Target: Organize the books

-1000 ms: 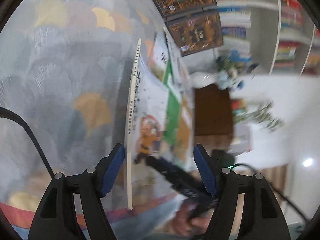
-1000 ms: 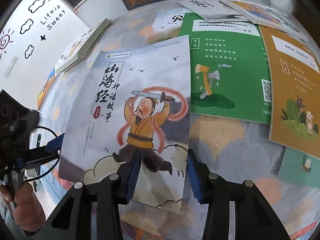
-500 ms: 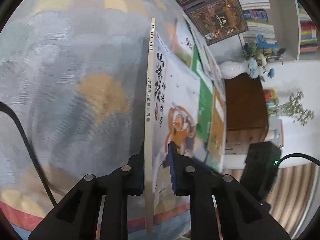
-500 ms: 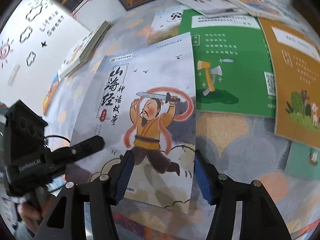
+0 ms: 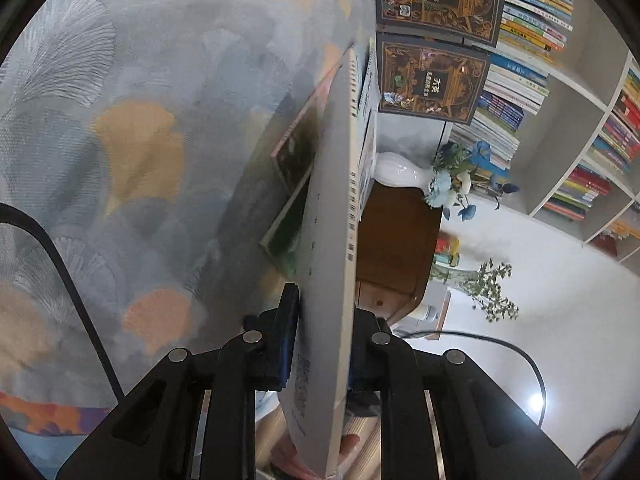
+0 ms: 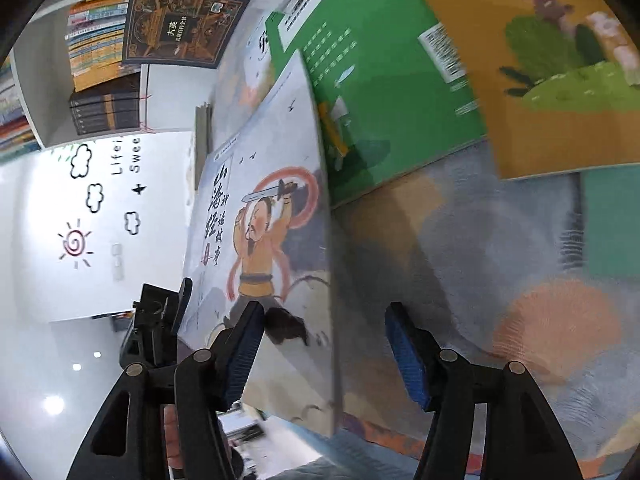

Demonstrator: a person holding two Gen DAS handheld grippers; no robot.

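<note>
Jaws of the left gripper [image 5: 320,332] have clamped the grey storybook [image 6: 276,240], lifting it on edge off the bench [image 5: 120,140]; right gripper [image 6: 324,352] jaws, just widening, released it: handover done

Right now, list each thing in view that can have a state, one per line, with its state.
Left tool: shut on the grey book.
Right tool: open, jaws have just been opening, the book's corner between them, untouched.
Grey warrior-cover paperback book: lifted on edge off the cloth.
Green paperback book: lying flat, closed.
Orange paperback book: lying flat, closed.
White ceramic vase: holding blue flowers.
</note>
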